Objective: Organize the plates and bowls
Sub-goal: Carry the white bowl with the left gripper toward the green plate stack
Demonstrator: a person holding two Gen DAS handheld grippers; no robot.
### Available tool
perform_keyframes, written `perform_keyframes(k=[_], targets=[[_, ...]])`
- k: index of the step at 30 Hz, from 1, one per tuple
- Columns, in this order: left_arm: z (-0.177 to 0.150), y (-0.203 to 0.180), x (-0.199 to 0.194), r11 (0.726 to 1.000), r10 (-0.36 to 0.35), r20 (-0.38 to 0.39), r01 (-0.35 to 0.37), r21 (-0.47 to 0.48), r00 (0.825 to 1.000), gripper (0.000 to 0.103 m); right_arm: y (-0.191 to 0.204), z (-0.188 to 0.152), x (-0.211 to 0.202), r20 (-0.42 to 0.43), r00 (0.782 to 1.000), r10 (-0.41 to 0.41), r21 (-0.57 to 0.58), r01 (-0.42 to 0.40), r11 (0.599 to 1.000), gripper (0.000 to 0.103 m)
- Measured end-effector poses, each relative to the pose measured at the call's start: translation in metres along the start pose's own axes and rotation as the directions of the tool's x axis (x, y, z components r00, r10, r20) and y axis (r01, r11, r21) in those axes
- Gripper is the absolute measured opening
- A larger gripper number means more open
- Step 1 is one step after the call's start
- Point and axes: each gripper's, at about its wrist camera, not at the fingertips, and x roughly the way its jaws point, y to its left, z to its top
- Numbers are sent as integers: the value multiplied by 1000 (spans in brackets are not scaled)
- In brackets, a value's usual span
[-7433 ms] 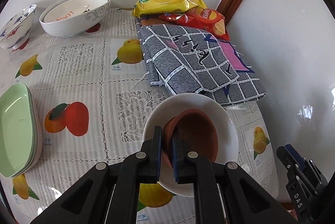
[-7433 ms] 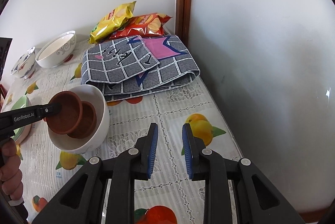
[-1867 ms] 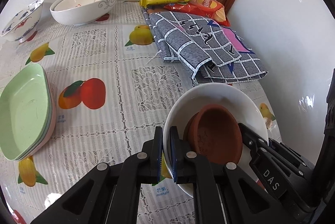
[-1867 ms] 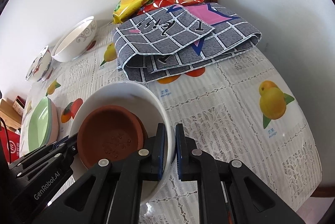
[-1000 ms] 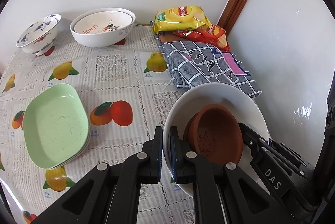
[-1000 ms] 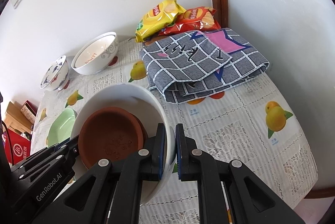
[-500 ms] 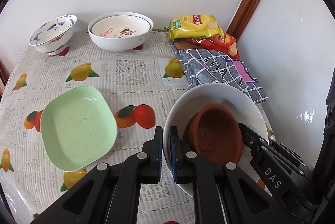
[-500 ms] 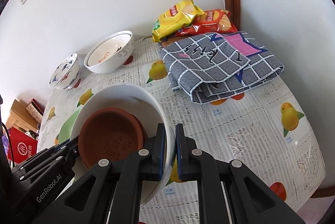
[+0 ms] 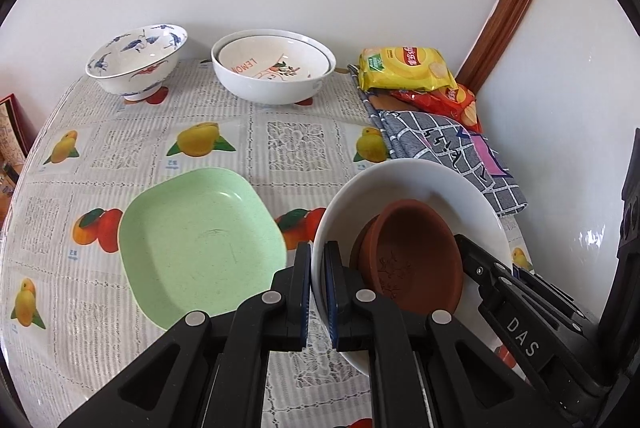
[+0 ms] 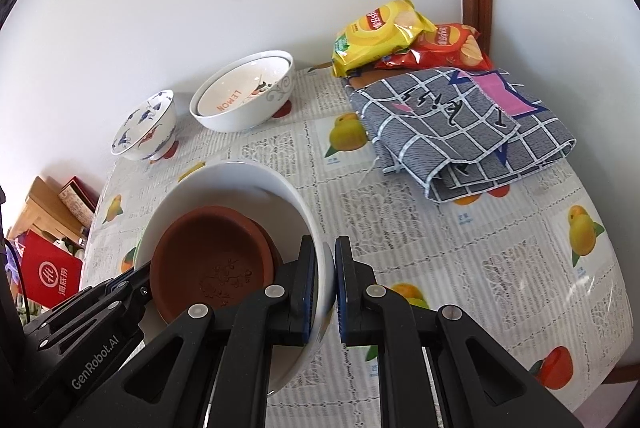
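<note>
**White bowl gripped from both sides above the fruit-print table**

Above the near right part of the table [image 9: 256, 131], one white bowl [image 9: 420, 179], held by its rim from two sides. Left gripper [image 9: 318, 268]: fingers narrow, clamped across the bowl's left rim, one finger inside and one outside. Right gripper [image 10: 322, 268]: fingers likewise narrow, pinching the opposite rim.

Contents of white bowl: two brown clay dishes [image 9: 412, 256], nested, tilted against the inner wall; a faint floral pattern on the upper one.

On the table, left of the held bowl: green square plates [image 9: 200, 244], stacked, lying flat.

Along the far wall: blue-patterned footed bowl [image 9: 138, 57], upright; beside it, a large white bowl [image 9: 274, 83] with a smaller bowl lettered "LEMON" nested inside.

Far right corner: yellow chip bag [image 9: 404, 67] lying over a red chip bag [image 9: 448, 99]; a folded grey checked cloth [image 10: 460, 123] just in front of them.
</note>
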Motion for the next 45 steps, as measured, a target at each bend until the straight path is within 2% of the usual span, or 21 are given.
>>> perform_keyframes(k=[22, 45], targets=[[11, 55, -13, 998, 8, 25, -7, -65, 1000, 7, 59, 3, 12, 6, 1000, 23, -44, -22, 999, 10], [12, 101, -17, 990, 55, 24, -52, -129, 998, 7, 107, 0, 31, -19, 998, 66, -105, -68, 992, 10]])
